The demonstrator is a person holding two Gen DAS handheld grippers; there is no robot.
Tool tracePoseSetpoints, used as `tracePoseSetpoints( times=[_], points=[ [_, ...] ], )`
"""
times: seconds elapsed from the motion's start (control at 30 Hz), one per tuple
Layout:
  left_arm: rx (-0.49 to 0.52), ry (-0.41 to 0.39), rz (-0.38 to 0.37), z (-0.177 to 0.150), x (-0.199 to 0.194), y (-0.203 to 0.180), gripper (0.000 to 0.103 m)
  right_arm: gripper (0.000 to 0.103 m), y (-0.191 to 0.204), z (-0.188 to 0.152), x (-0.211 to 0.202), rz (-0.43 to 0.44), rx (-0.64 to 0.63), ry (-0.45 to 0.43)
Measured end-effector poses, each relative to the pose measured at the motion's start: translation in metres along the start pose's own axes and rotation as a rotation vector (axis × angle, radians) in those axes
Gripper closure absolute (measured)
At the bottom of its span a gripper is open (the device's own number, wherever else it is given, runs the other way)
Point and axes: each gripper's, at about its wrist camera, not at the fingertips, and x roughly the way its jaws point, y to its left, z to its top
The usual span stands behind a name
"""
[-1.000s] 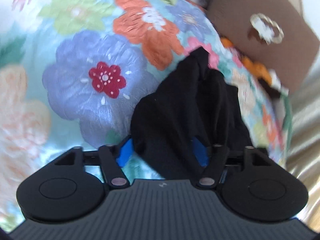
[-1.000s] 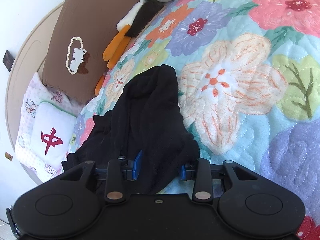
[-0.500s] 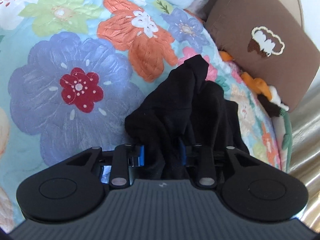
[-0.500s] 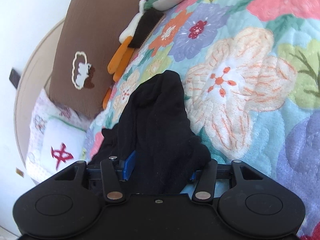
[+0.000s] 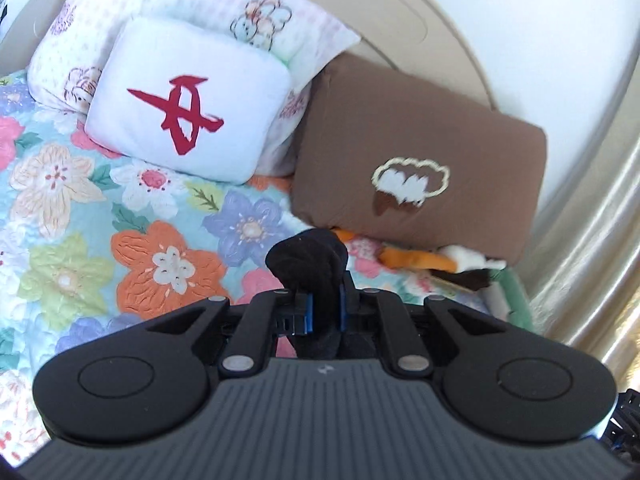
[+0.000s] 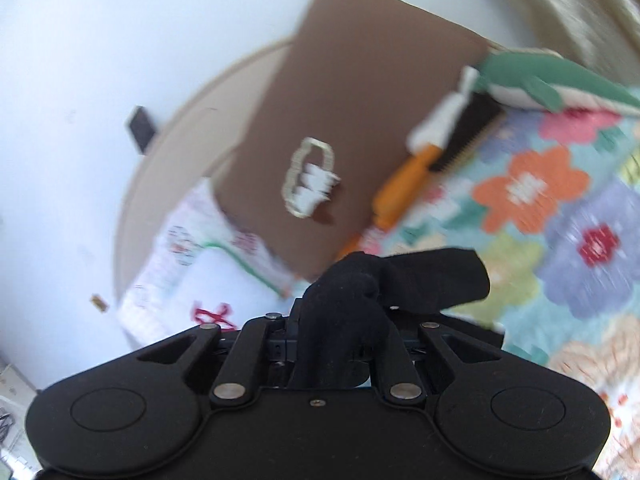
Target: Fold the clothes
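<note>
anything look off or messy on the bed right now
Only the black garment: it is bunched into a wad, not spread flat, between the closing jaws of the left gripper and right gripper. The brown pillow and floral quilt look orderly.

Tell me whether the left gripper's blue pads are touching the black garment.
Touching. The left wrist view shows the black garment bunched between the left gripper's blue pads, both pressed against the cloth as the jaws close on it.
</note>
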Motion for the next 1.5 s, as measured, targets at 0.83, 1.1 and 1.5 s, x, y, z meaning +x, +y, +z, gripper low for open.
tracePoseSetpoints(
  times=[0.83,1.1,1.5],
  points=[
    [-0.235,-0.091,-0.152,0.042,-0.057,0.027,0.092,0.089,0.039,0.037,-0.011,0.14,-0.052,-0.117],
    [-0.201,-0.023,0.18,-0.037,-0.052,0.084,0.092,0.088,-0.014,-0.022,0.008,0.035,-0.02,0.166],
    [-0.261,0.149,0.433,-0.096,-0.04,0.138,0.097,0.088,-0.049,-0.102,0.02,-0.117,-0.193,0.315]
  ],
)
